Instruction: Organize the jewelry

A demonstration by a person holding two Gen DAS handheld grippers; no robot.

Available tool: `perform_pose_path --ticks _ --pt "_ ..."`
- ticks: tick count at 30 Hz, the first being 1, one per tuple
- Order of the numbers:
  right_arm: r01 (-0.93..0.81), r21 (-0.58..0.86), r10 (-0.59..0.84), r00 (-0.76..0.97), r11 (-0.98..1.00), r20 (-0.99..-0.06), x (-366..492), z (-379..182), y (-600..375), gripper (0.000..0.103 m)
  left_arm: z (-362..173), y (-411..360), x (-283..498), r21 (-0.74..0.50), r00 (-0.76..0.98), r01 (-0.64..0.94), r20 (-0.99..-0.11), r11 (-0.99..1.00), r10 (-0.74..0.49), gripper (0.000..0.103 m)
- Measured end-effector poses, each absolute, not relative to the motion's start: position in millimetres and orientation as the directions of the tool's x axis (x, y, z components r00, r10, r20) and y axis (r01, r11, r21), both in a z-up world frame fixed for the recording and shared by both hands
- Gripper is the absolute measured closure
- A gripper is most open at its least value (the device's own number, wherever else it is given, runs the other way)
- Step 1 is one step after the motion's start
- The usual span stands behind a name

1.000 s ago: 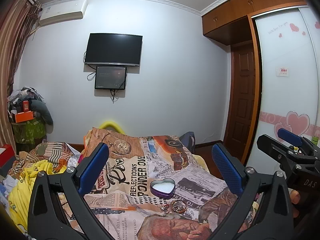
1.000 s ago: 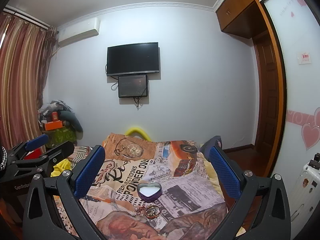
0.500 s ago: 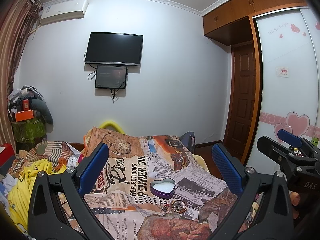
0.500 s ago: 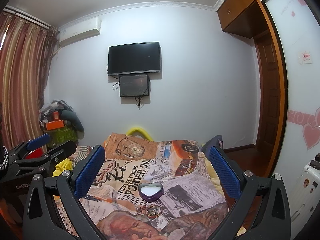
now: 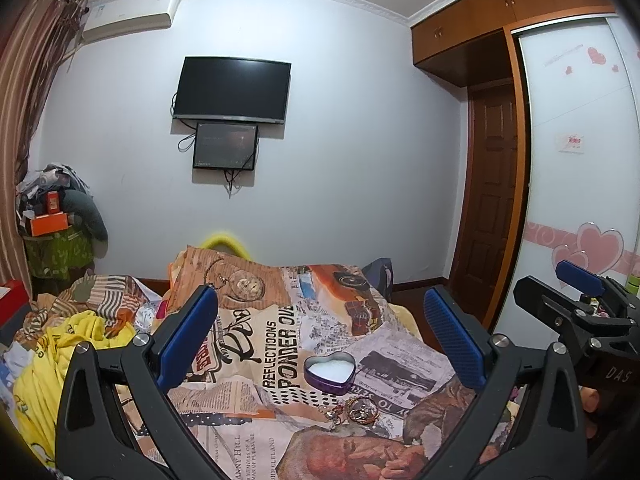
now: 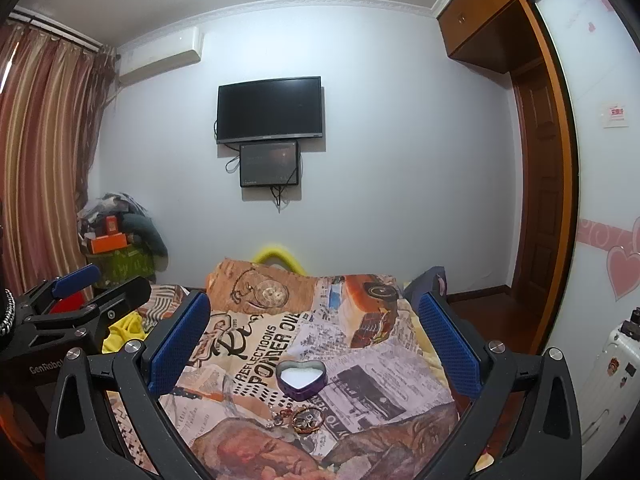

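Both grippers wide above jewelry [image 5: 357,410].

I see a bed [image 5: 256,436] covered by a newspaper-print bedspread [image 5: 280,332]. An open purple heart-shaped tin [image 5: 329,372] sits on it near the middle. Just in front of the tin lies a small pile of jewelry [image 5: 354,412]. Crumpled yellow fabric [image 5: 60,352] lies at the bed's left.

Open heart tin [image 5: 329,372]; jewelry heap [image 5: 356,414] just beside.
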State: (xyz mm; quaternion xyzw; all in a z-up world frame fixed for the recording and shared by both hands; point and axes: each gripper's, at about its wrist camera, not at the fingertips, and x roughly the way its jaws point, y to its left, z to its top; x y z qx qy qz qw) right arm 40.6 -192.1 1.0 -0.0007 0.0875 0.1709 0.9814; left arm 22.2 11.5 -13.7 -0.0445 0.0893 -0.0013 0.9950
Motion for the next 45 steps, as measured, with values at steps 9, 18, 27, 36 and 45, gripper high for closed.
perform_pose_path --ticks 9,18,27,36,45 --pt "-0.318 0.013 0.310 0.915 0.948 -0.257 70 -22 -189 0.000 -38 27 64 -0.116 0.956 -0.021 -0.293 0.993 -0.014 0.000" --pt "-0.302 0.007 0.278 0.869 0.953 -0.410 111 -59 -193 0.000 -86 35 121 -0.088 0.886 -0.026 -0.463 0.996 -0.017 0.000" --pt "-0.310 0.020 0.260 0.757 0.950 -0.599 152 -111 -198 0.000 -143 36 165 -0.091 0.762 0.024 -0.642 0.996 -0.077 0.000" --pt "-0.363 0.051 0.293 0.654 0.930 -0.698 174 -154 -192 0.002 -201 20 196 -0.056 0.614 0.075 -0.784 0.996 -0.090 0.002" --pt "-0.443 0.110 0.368 0.554 0.890 -0.746 181 -175 -181 0.033 -225 2 203 -0.084 0.540 0.164 -0.826 0.983 -0.161 0.025"
